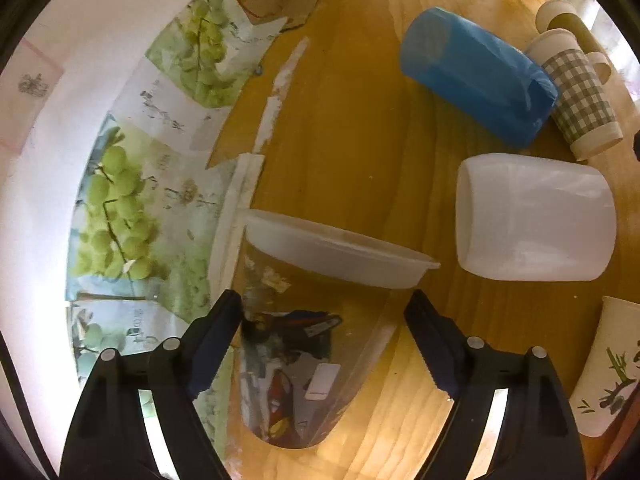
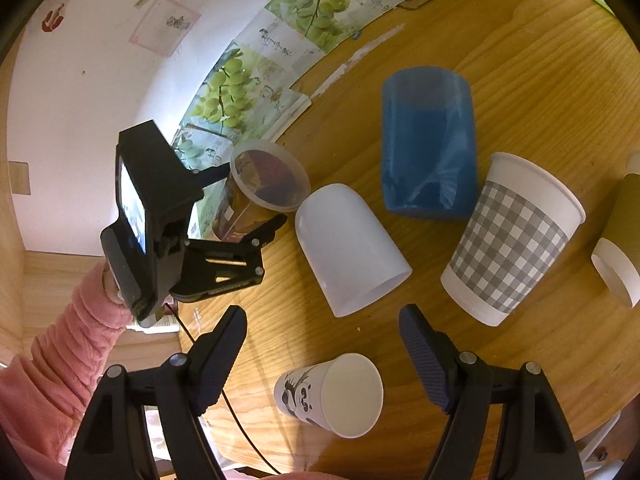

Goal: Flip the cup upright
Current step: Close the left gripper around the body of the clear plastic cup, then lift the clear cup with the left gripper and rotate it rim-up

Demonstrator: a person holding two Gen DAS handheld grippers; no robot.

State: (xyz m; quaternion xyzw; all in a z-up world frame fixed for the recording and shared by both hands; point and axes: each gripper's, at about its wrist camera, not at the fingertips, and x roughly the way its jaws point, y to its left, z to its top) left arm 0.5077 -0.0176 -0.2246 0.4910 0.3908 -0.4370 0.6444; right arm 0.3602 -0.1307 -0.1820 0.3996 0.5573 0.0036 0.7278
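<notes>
The left gripper [image 1: 322, 336] stands with its jaws spread on either side of the clear printed cup [image 1: 296, 344], which is at the far left of the counter [image 1: 340, 128], close to the grape-printed paper [image 1: 120, 208] along the wall. In the left wrist view one finger pad [image 1: 216, 344] appears to touch the cup wall while the other pad stands apart from it, so the cup is bracketed but not clamped. In the right wrist view the cup's rimmed mouth [image 2: 270, 176] faces up and toward the camera, and the cup appears tilted; whether its base rests on the counter cannot be told. The right gripper [image 2: 322, 356] is spread wide and holds nothing; it hangs over the panda paper cup [image 2: 332, 394], which lies on its side at the near edge. A frosted white cup [image 2: 352, 248], a blue cup [image 2: 428, 144] and a checked paper cup [image 2: 512, 240] lie near the centre and right. The clear cup is judged light, thin-walled and smooth, so it is likely to flex and slip under a hard squeeze. The recommended hold is across the body below the stiffer rolled rim, with moderate force. The task appears to be at the grasping step.
</notes>
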